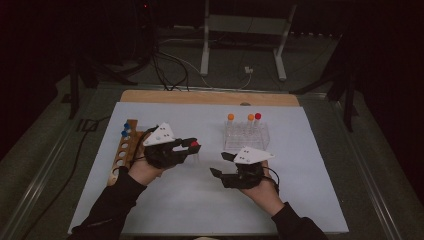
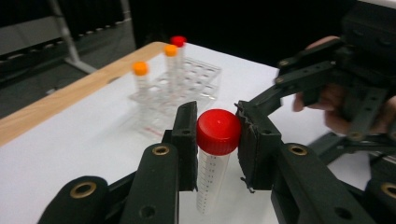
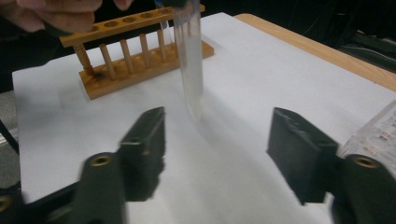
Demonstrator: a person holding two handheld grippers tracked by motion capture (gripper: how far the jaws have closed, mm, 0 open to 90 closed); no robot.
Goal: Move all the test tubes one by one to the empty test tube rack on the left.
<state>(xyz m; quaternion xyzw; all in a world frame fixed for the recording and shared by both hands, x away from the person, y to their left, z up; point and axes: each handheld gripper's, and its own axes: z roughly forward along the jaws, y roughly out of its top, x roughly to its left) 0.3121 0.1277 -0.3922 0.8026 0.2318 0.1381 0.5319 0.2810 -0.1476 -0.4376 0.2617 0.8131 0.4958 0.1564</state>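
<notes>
A: Nearest the person, the left gripper (image 2: 217, 140) has its jaws clamped on the red cap (image 2: 218, 131) of a clear graduated tube (image 2: 211, 179). The tube hangs upright, clear of the white mat (image 1: 165, 200), between the two racks and nearer the wooden rack (image 1: 123, 150).

B: And the right gripper (image 1: 220, 164)?

A: It sits on the side towards the clear plastic rack (image 1: 247, 137), jaws spread wide and holding nothing. In its own view the tube's lower end hangs beyond and between the pads, touching neither.

B: Farther off?

A: The clear plastic rack carries two orange-capped tubes (image 1: 231, 118) and one red-capped tube (image 1: 258, 117). The wooden rack seems to hold blue-capped tubes (image 1: 125, 131) at its far end, though the dim high view leaves that uncertain.

B: What could go wrong from here?

A: The grip is on the cap alone. If the cap is loose, the body could drop away. A swinging lower end could also strike the open right pads, or miss a rack hole and tip the light plastic rack.
</notes>
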